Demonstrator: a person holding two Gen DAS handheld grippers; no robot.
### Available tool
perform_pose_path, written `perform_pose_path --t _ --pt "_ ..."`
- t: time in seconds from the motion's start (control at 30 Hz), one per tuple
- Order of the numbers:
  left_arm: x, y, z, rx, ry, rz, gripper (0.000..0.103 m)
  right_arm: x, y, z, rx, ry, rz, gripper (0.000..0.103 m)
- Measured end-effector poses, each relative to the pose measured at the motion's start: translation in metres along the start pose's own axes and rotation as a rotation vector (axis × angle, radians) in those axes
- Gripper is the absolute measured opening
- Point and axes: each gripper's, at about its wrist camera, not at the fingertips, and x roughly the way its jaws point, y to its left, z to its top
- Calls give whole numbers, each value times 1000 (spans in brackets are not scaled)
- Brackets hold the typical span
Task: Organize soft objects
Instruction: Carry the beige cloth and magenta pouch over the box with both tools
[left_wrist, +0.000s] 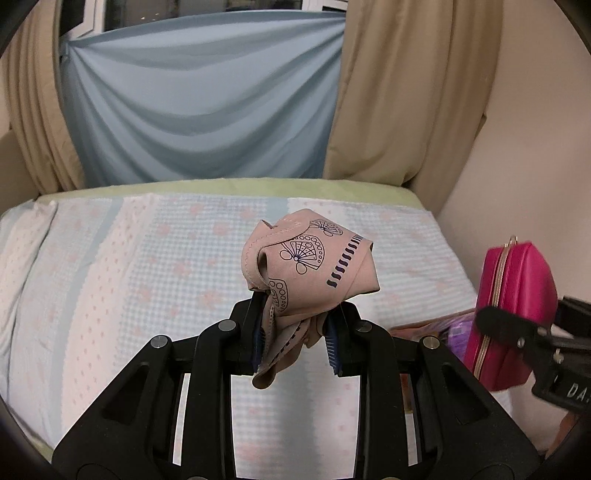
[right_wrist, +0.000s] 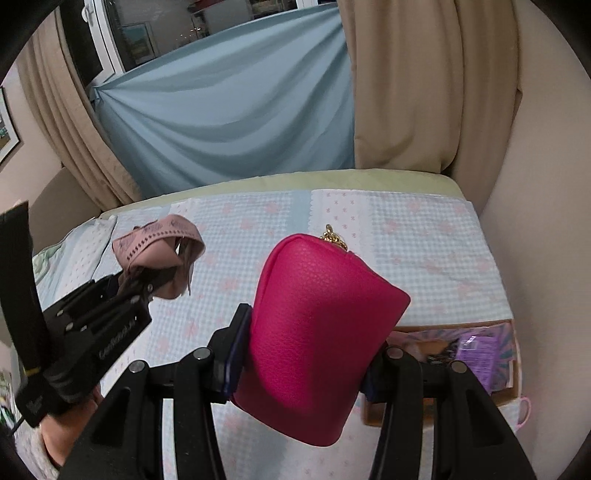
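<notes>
— Scarf (left_wrist: 306, 266): one, pink, printed; the left tongs (left_wrist: 295, 332) are pinching it above the bed (left_wrist: 129, 266).
— And one magenta pouch (right_wrist: 317, 332)?
— The right tongs (right_wrist: 303, 373) are clamping it, hanging over the bed.

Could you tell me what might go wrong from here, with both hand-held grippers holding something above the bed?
The left hand-held gripper pinches the bunched pink scarf by a loose fold, with a tail hanging below; it might slip or unravel onto the bed. The right hand-held gripper squeezes the magenta pouch near its lower end, so it may tip out. The two loads sit close together and could collide.
</notes>
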Motion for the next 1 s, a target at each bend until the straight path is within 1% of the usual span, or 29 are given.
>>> perform_pose_path --t 0.07,0.23,0.33,0.47,0.6,0.7,0.9,1.0 --pt "-5 -18 -2 -7 -3 3 24 -12 -20 -3 0 2 15 46" --pt "2 -68 -8 -5 10 0 24 -30 -78 -11 13 7 1 46" --pt "17 -102 -14 -4 30 -12 24 -30 -120 -15 31 20 -28 46" --pt "43 -142 -25 11 70 -29 24 -25 -167 -22 52 51 -54 46" --pt "72 -179 -40 38 122 -42 24 -7 -209 -28 79 103 -59 46" --pt "96 -203 -55 61 170 -45 24 15 -237 -33 96 154 -49 46" --pt "149 -244 -90 99 295 -64 24 51 -277 -48 132 246 -14 46" --pt "169 -263 -114 126 357 -69 24 71 -294 -61 155 294 -4 46"
